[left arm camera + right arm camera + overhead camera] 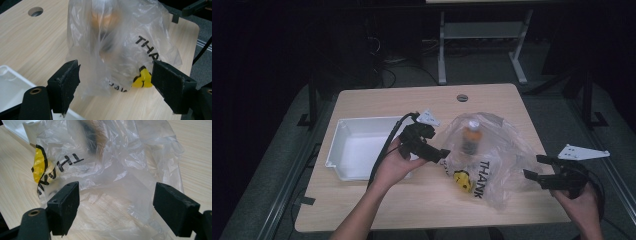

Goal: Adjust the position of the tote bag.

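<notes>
A clear plastic bag (492,160) printed with black "THANK" letters and a yellow mark lies on the wooden table (377,105). Inside it stands a bottle (471,136) with orange contents and a pale cap, blurred through the film in both gripper views. My left gripper (443,154) is open at the bag's left edge; its jaws frame the bag (112,50) without touching it. My right gripper (536,167) is open just right of the bag, its jaws spread on either side of the crumpled film (120,177).
A white tray (343,131), empty, sits left of the bag, its corner (10,75) under the left gripper. A round cable hole (462,97) is at the table's far edge. Beyond the table are metal desk legs (442,55) and cables on a dark floor.
</notes>
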